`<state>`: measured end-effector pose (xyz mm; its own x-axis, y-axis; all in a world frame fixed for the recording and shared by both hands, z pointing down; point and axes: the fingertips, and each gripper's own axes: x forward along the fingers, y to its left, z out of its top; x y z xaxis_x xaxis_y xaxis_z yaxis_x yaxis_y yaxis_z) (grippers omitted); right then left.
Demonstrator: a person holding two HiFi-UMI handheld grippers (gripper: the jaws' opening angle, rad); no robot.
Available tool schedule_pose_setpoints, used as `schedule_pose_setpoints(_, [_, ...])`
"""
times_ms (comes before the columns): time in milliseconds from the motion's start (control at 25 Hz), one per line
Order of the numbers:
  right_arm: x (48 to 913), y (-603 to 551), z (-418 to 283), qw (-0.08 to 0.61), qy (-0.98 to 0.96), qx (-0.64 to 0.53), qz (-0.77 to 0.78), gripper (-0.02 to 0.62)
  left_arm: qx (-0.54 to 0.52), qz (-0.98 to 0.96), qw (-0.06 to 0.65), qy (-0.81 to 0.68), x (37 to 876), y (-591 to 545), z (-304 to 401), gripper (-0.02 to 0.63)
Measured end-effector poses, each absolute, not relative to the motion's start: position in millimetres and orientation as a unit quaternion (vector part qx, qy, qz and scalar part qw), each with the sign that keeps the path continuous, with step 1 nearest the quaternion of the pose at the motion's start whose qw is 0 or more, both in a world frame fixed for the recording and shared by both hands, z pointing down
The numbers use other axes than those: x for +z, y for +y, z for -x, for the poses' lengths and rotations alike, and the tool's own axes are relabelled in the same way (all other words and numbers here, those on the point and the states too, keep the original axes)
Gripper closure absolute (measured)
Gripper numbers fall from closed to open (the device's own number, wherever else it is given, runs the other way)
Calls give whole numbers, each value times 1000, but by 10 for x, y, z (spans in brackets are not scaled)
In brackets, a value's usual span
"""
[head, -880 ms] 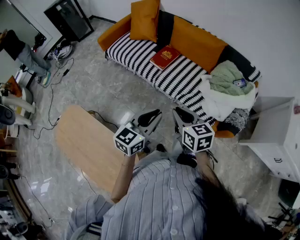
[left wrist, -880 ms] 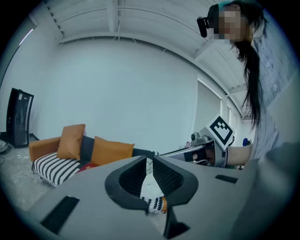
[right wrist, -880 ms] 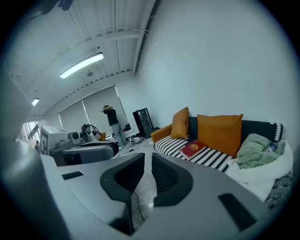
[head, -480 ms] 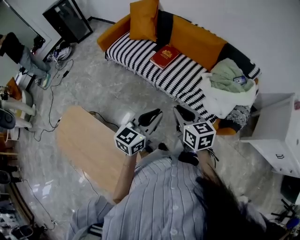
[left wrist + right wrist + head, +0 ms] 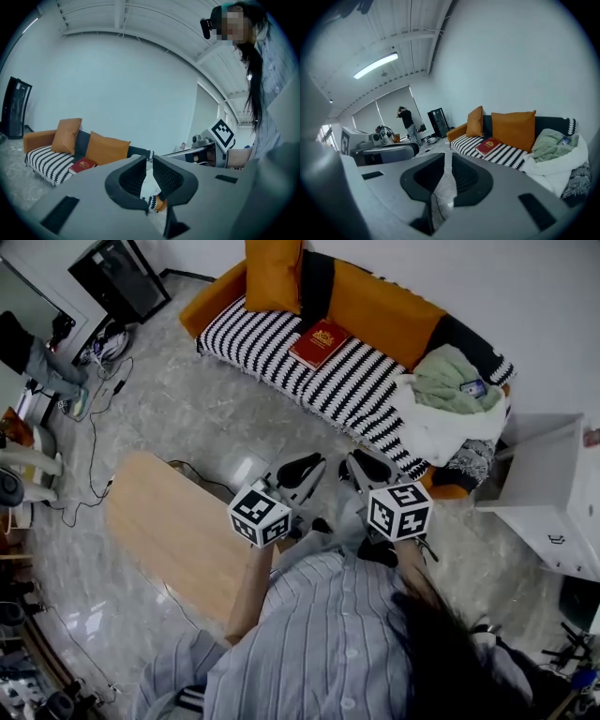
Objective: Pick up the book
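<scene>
Fingers point(image 5: 467, 177) together, empty; book point(image 5: 320, 342) lies flat, long axis across sofa seat point(image 5: 251, 331).

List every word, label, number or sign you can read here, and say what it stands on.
No text here can be read.
Red book: gold markings on the cover, too small to read.
Small blue item on the green blanket: any print is too small to read.
Left gripper and right gripper: black-and-white square markers only, no letters or digits.
</scene>
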<state>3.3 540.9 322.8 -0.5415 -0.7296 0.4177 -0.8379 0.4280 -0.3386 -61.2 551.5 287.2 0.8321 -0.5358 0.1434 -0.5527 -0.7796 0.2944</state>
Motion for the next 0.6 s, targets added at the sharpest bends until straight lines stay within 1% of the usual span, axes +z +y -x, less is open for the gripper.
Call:
schedule_pose_setpoints(240, [3400, 5106, -39, 115, -841, 272, -452, 534, 45, -937, 174, -298, 3070, 5261, 598, 574])
schedule_pose_setpoints(600, [3462, 4074, -67, 129, -851, 277, -426, 534, 21, -915, 194, -354, 3085, 4277, 761, 574])
